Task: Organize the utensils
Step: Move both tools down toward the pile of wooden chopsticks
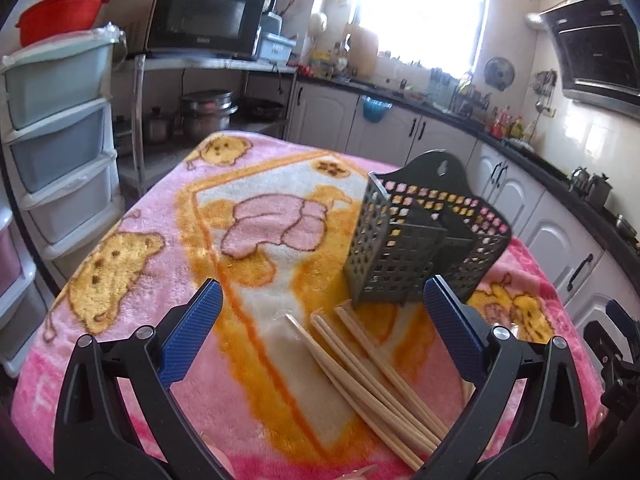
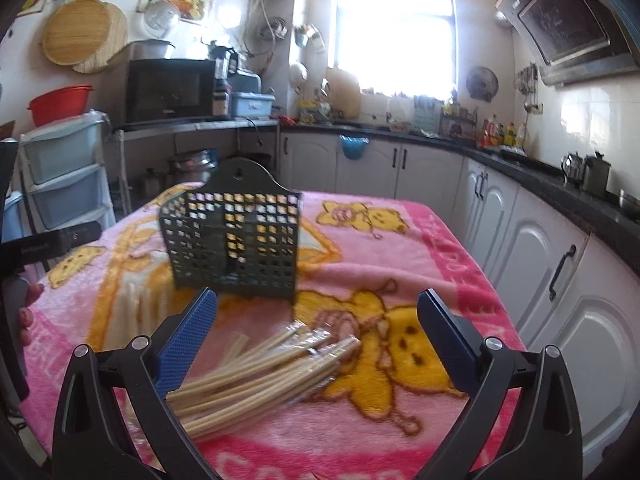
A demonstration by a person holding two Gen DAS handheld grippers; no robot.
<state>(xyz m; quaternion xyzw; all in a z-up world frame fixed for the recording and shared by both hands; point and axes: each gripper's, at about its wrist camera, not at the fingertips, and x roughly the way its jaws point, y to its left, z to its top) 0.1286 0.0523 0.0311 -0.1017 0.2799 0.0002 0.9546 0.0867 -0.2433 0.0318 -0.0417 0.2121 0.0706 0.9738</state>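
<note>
A dark perforated utensil holder [image 1: 416,240] stands upright on the pink blanket-covered table [image 1: 160,240]; it looks empty. Several wooden chopsticks [image 1: 372,372] lie loose in front of it, some near clear plastic wrap. My left gripper [image 1: 320,304] is open above their tips, nothing between its blue pads. In the right wrist view the holder [image 2: 236,236] is ahead and the chopsticks [image 2: 256,376] fan out on the blanket below my right gripper [image 2: 316,312], which is open and empty.
Plastic drawers [image 1: 60,140] with a red basin [image 1: 60,16] stand left of the table. A microwave [image 1: 204,16] and pots sit on a rack behind. Kitchen cabinets [image 2: 540,248] run close along the right. A hand [image 2: 24,316] holds the other gripper at left.
</note>
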